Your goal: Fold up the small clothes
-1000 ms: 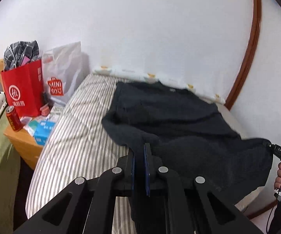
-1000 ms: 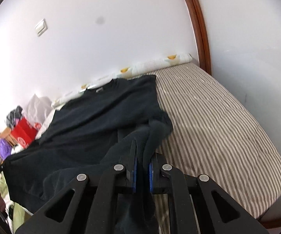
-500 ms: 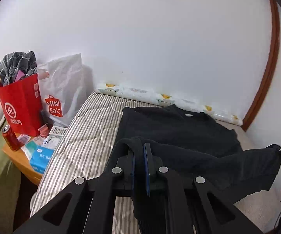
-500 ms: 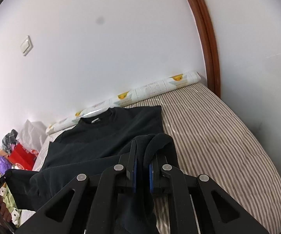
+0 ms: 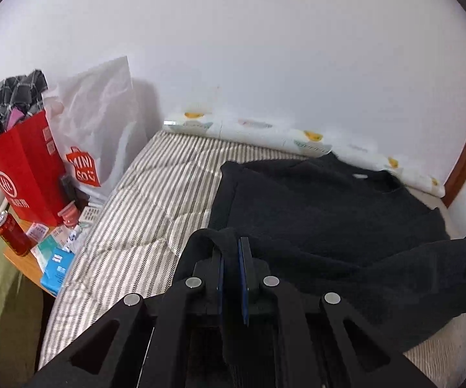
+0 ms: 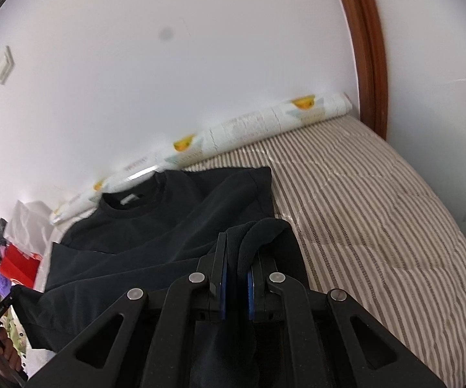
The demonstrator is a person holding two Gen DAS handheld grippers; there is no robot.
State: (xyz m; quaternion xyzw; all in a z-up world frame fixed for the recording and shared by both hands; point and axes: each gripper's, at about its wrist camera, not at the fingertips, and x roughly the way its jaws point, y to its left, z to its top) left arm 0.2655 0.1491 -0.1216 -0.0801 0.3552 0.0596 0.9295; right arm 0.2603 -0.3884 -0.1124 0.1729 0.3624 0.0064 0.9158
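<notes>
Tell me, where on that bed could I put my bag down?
Bare striped mattress lies right of the black sweater, toward the brown frame; a narrower strip lies left. The nightstand is crowded.

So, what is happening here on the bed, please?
A person is folding a black sweatshirt on a striped mattress. The left gripper and the right gripper are each shut on a corner of its lower edge, holding that edge raised. The collar end lies flat near the wall. The fold is not yet laid down.
</notes>
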